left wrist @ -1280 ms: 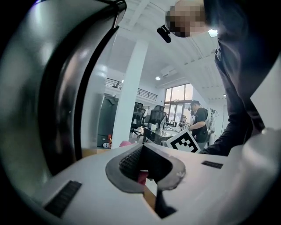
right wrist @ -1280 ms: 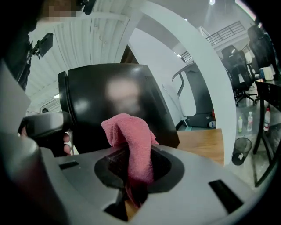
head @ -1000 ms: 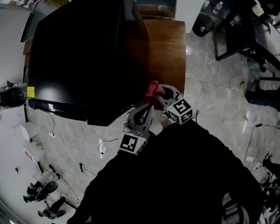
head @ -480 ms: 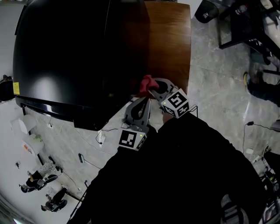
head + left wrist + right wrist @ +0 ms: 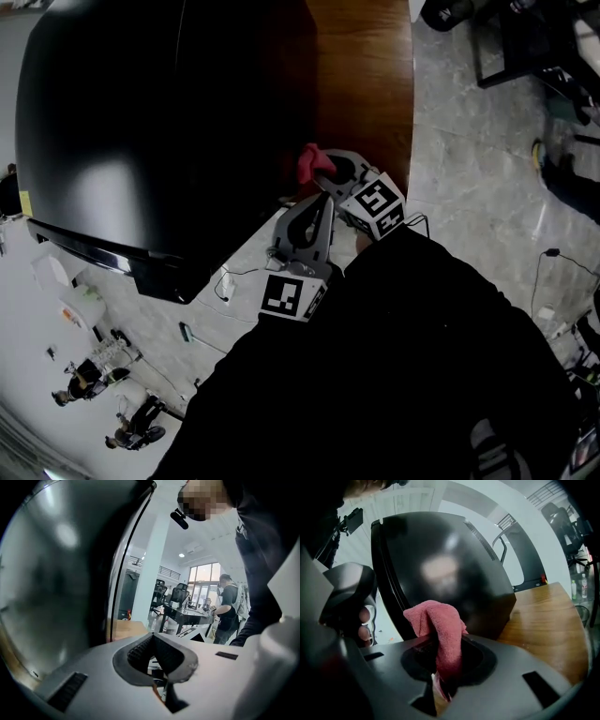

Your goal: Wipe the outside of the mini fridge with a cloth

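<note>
The right gripper (image 5: 445, 656) is clamped on a red cloth (image 5: 435, 620). A wad of it stands proud of the jaw tips, so that fabric, not hard jaw, would meet the surface. We read this grip as made for wiping: the free fold leads and the tool follows.

The left gripper (image 5: 152, 639) has its jaws drawn together with nothing between them. In the head view it sits just beside the right one, close to the person's body. We take it to be parked out of the wiping path.

The cloth points at the black fridge (image 5: 141, 122), close to the near lower corner of its right side wall. We cannot tell from either view whether fabric and wall touch. The fridge stands on the left part of the wooden desk (image 5: 370, 94), its right side facing the bare wood along the desk's right edge. That open strip gives the right gripper room to work the side wall from the near edge.

We judge the wipe to be at or near its start on this side. The glossy top and front await.
</note>
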